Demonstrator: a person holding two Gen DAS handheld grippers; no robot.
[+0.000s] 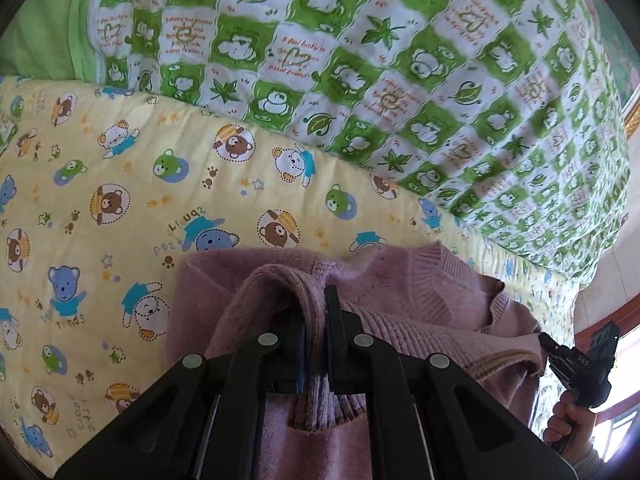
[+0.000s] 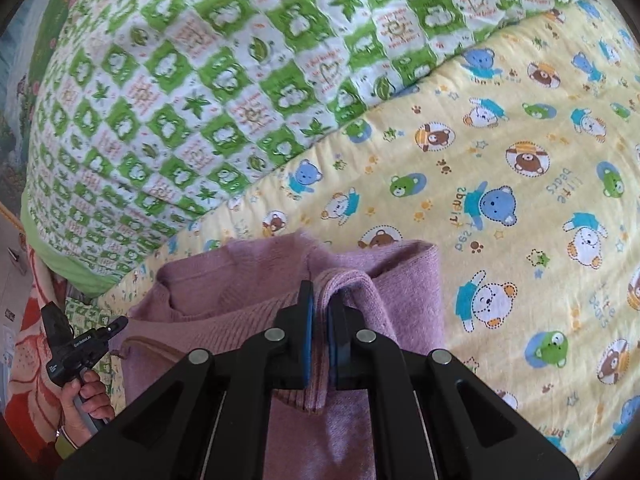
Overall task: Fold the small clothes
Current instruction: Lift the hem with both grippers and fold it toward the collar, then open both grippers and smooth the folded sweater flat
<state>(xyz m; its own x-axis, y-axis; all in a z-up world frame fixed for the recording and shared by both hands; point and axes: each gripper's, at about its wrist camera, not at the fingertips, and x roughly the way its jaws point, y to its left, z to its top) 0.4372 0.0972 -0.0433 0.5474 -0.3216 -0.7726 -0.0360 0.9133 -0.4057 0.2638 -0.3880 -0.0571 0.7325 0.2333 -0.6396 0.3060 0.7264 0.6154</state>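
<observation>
A small mauve knitted sweater hangs between both grippers just above a yellow bear-print sheet. My left gripper is shut on a bunched fold of its edge, which drapes over the left finger. In the right wrist view my right gripper is shut on another fold of the same sweater, and knit hangs down between the blue pads. Each gripper shows in the other's view: the right gripper at the sweater's far corner, the left gripper at the sweater's left edge.
A thick green-and-white checked quilt lies bunched along the far side of the sheet. A person's hand holds the left gripper's handle. An orange patterned cloth lies at the bed's left edge.
</observation>
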